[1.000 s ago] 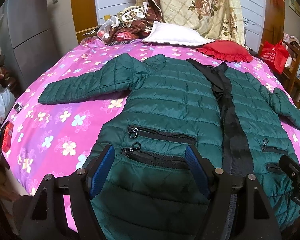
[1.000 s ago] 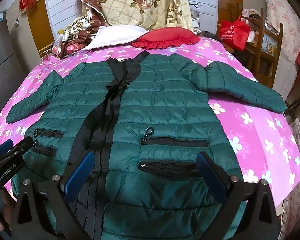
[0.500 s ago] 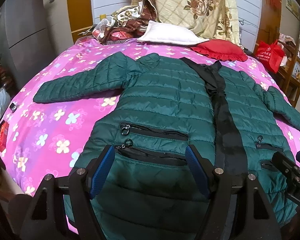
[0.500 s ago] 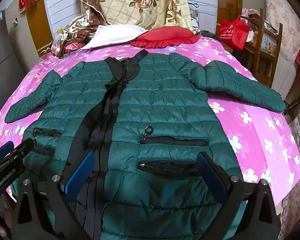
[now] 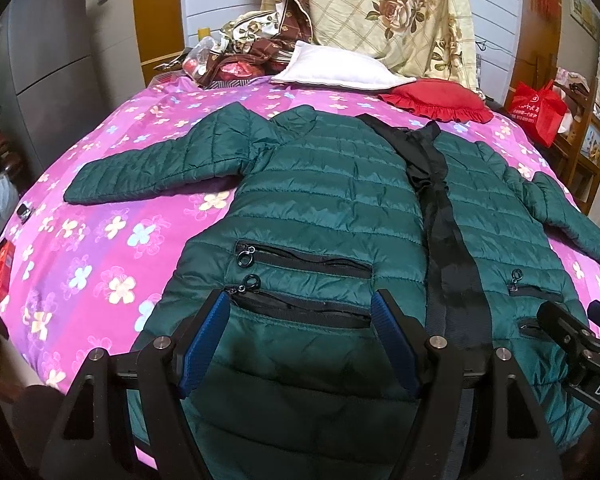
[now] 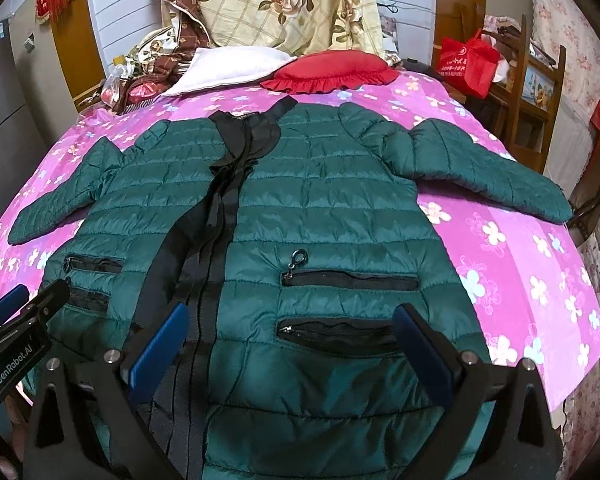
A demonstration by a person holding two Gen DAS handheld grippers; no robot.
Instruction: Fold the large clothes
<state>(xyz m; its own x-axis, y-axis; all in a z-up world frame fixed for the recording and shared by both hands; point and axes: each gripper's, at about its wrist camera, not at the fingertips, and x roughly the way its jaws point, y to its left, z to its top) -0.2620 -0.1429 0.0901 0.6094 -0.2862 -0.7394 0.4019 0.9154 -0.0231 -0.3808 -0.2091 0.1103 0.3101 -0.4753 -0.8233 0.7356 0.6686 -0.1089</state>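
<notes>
Green puffy coat (image 5: 332,208) lies flat on the bed (image 5: 100,264), not folded yet. Both grippers, left (image 5: 300,344) and right (image 6: 288,354), hover with fingers spread, pinching nothing. Next, grab a sleeve (image 5: 160,172) and fold it in.

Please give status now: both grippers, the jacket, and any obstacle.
Left gripper open, right gripper open, both over the hem, holding nothing. Green jacket spread flat on the bed, sleeves out, unfolded. Nothing lies on it.
</notes>
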